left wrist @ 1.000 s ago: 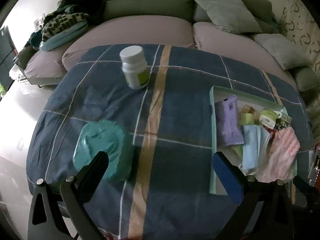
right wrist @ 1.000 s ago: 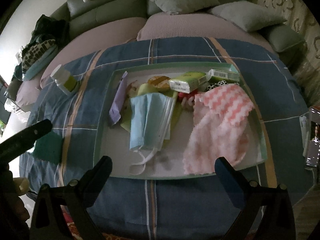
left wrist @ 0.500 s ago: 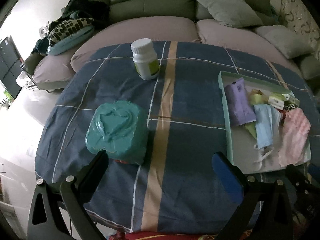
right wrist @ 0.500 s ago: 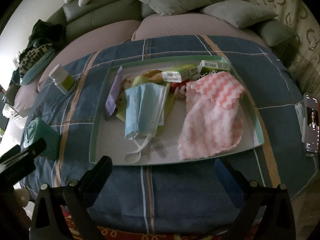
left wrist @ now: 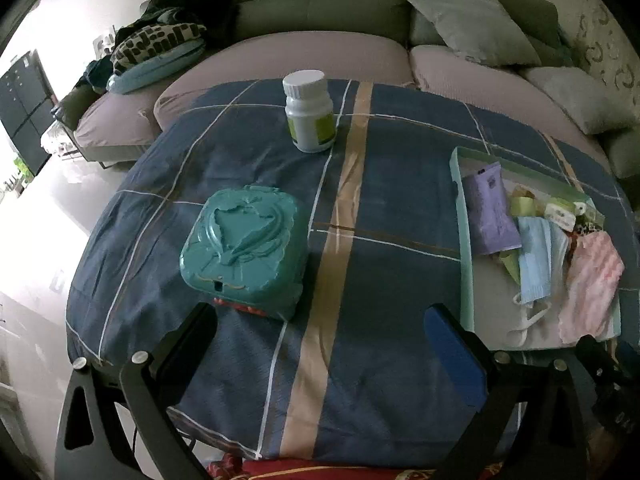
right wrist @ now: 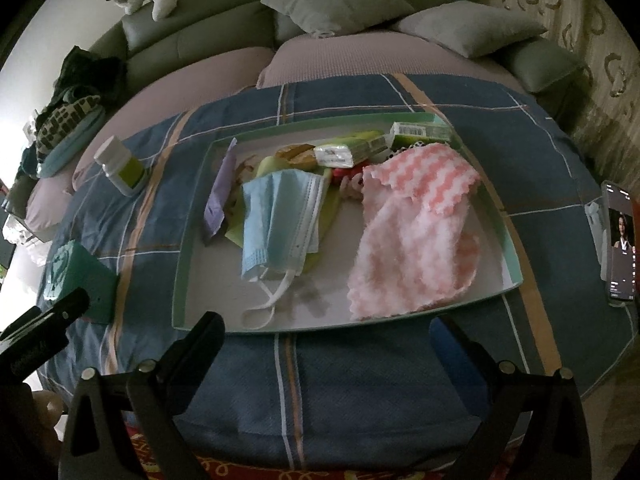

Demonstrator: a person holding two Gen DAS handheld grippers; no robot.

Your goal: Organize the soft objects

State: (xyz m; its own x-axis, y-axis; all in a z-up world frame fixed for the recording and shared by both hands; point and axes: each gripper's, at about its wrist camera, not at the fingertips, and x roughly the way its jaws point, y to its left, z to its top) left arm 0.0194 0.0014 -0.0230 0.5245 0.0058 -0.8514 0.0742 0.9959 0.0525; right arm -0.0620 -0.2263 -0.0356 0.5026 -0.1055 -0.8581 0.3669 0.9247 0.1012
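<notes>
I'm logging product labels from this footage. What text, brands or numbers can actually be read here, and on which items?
No text is legible.
White bottle: green label, print too blurred to read.
Green boxes in the tray: barcode-style stickers, too small to read.
Purple packet: faint print, illegible.
Phone: screen text too small to read.

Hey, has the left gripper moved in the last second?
Yes. It pulled back toward the table's near edge: the teal box, once tucked behind its left finger, now sits clear ahead of the left gripper.
</notes>
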